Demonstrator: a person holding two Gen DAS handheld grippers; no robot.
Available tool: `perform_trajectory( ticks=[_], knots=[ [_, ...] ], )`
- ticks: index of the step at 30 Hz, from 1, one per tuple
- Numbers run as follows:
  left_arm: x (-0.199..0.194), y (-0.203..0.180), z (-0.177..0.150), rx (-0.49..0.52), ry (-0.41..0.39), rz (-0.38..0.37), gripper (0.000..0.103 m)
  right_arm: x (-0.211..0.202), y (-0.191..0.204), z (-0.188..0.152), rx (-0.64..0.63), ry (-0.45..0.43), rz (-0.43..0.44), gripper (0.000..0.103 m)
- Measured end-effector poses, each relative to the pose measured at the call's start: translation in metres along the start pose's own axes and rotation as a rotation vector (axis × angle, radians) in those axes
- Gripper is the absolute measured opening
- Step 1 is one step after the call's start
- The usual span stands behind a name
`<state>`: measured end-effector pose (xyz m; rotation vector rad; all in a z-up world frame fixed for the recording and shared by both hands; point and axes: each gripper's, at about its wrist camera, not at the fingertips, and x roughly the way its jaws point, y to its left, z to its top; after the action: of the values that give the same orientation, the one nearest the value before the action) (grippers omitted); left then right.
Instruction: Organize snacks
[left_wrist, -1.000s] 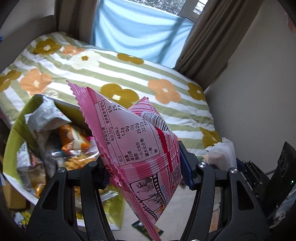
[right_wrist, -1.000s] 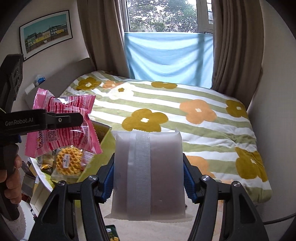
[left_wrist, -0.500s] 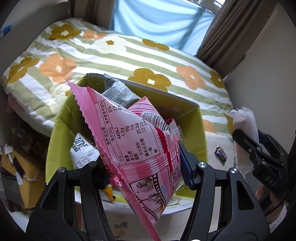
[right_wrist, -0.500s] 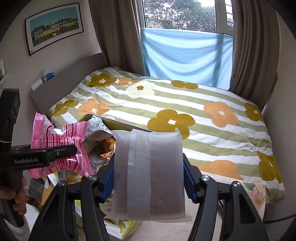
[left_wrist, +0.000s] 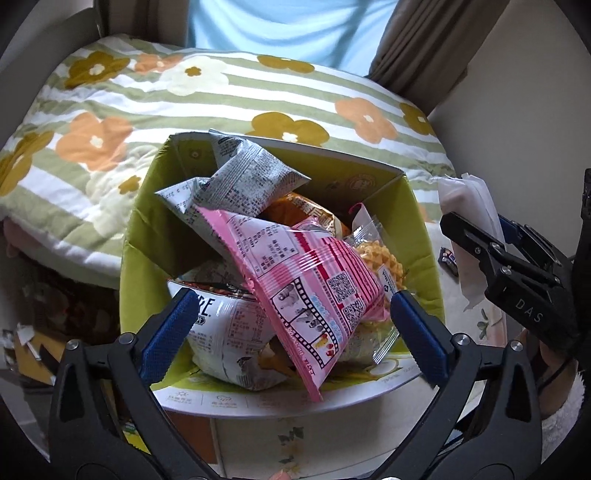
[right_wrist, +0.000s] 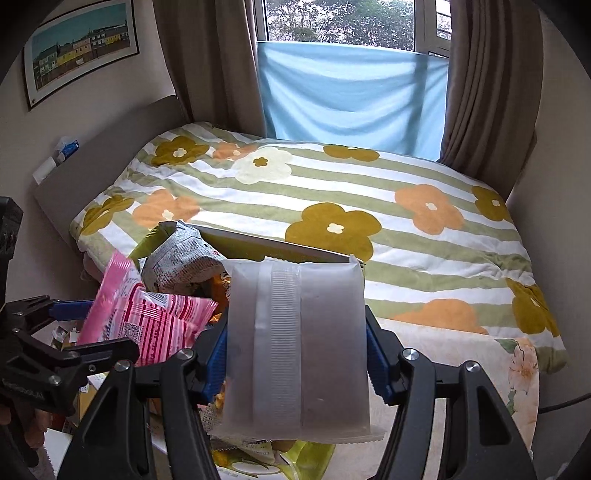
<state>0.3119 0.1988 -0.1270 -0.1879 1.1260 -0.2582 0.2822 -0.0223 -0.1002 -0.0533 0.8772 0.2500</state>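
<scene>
A green cardboard box (left_wrist: 417, 218) stands against the bed and holds several snack packets. My left gripper (left_wrist: 291, 325) is open just above the box; the pink snack packet (left_wrist: 306, 284) lies loose on the pile between its spread fingers. It also shows in the right wrist view (right_wrist: 155, 325). My right gripper (right_wrist: 295, 354) is shut on a frosted white packet (right_wrist: 299, 350) and holds it upright above the box's right side. That packet also shows at the right of the left wrist view (left_wrist: 469, 221).
Grey printed packets (left_wrist: 236, 184), an orange packet and a waffle snack (left_wrist: 380, 262) fill the box. The flowered striped bed (right_wrist: 332, 206) lies behind it. A small wrapper (left_wrist: 447, 255) lies on the floor right of the box. Clutter sits left of the box.
My left gripper moved down over the box and opened, letting the pink packet drop onto the pile. My right gripper shifted a little toward the box with the white packet still held.
</scene>
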Motion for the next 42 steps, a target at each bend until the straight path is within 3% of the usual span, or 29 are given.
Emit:
perform_trajectory(
  ticks=[12,18,20,21,22,23,34,42],
  knots=[
    [-0.024,0.015,-0.01,-0.068,-0.051,0.015,0.103,0.022,0.01,0.016,-0.038,0.024,0.035,0.058],
    [-0.023,0.012,-0.014,-0.084,-0.053,0.025,0.103,0.058,0.01,0.032,-0.038,0.109,0.081,0.059],
    [-0.023,0.01,-0.017,-0.079,-0.054,0.041,0.103,0.062,0.009,0.034,-0.025,0.108,0.101,0.066],
    [-0.022,0.009,-0.018,-0.078,-0.053,0.046,0.103,0.059,0.008,0.035,-0.02,0.086,0.107,0.073],
    [-0.022,0.009,-0.019,-0.077,-0.052,0.05,0.103,0.055,0.007,0.035,-0.019,0.065,0.112,0.09],
    [-0.021,0.008,-0.02,-0.076,-0.05,0.053,0.103,0.05,0.007,0.035,-0.022,0.046,0.117,0.098],
    [-0.022,-0.005,-0.029,-0.077,-0.045,0.039,0.103,0.023,-0.004,0.019,-0.045,0.042,0.117,0.099],
    [-0.04,-0.024,-0.03,-0.018,-0.078,0.016,0.103,-0.022,-0.018,0.016,-0.033,-0.02,0.072,0.099]
  ],
)
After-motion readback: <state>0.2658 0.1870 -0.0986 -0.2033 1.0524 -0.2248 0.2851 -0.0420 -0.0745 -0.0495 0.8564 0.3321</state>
